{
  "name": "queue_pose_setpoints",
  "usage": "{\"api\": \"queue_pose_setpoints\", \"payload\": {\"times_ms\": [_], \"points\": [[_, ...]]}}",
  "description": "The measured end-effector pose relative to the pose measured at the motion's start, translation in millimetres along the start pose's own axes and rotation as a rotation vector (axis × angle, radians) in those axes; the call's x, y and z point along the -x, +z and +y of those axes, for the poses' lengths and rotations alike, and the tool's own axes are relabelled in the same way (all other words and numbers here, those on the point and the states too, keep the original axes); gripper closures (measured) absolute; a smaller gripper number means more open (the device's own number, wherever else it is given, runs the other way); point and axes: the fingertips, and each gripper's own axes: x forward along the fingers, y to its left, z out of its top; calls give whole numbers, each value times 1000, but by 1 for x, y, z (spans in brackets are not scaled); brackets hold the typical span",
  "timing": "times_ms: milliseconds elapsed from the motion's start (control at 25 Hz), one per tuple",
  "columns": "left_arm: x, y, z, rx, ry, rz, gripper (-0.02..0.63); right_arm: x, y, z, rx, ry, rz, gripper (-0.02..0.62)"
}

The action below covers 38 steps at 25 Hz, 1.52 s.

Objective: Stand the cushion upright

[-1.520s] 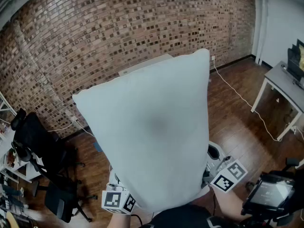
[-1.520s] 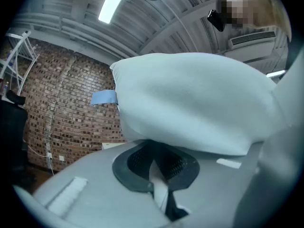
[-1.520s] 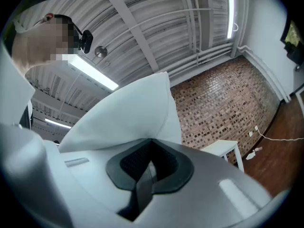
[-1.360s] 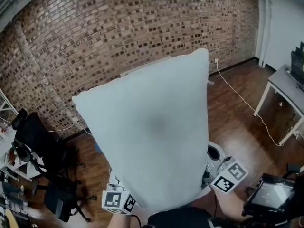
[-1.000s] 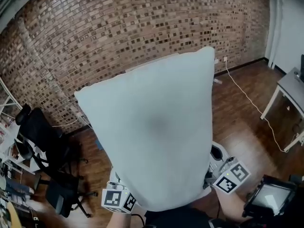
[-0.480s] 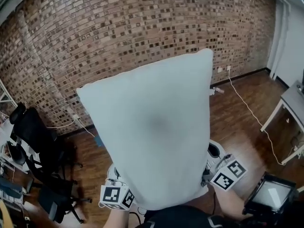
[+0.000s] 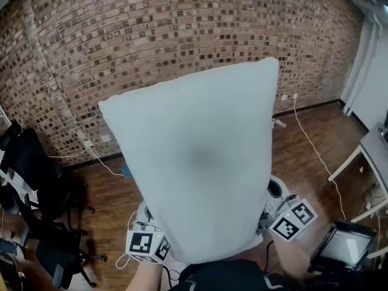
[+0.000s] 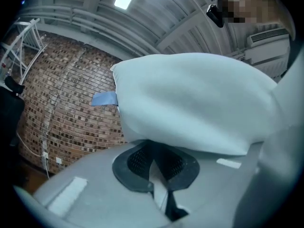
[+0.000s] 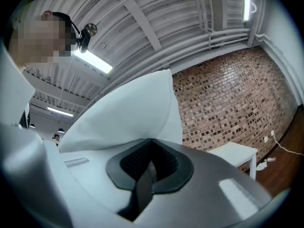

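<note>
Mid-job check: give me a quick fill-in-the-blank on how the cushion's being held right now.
The cushion is held up in front of a ___ wall.
The left tool and right tool are both ___ on it.
In the head view, they grip its ___ corners.
Missing words: brick; shut; lower.

From your head camera, the cushion [image 7: 200, 162] hides the jaws of your left gripper [image 8: 156, 172] and right gripper [image 9: 145, 172]; only their marker cubes show. The black chair [image 7: 30, 180] at left and the grey table [image 7: 381, 147] at right are cut off by the edges.
</note>
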Motion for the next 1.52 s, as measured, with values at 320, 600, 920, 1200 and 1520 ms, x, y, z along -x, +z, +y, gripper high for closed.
{"api": "queue_pose_setpoints", "payload": {"times_ms": [320,600,920,1200,1520], "points": [[-45,6,35,-8,-17,-33,621,-54,-10,-19,40,27,53,591],[-98,-6,65,-9,24,44,621,-111,-16,-57,38,148,105,592],[-212,11,83,-68,72,39,621,-192,4,-149,30,200,72,592],[-316,17,99,-85,86,73,621,-260,15,-231,26,246,119,594],[-394,-6,128,-88,158,129,621,-323,-6,-295,2,205,157,595]]}}
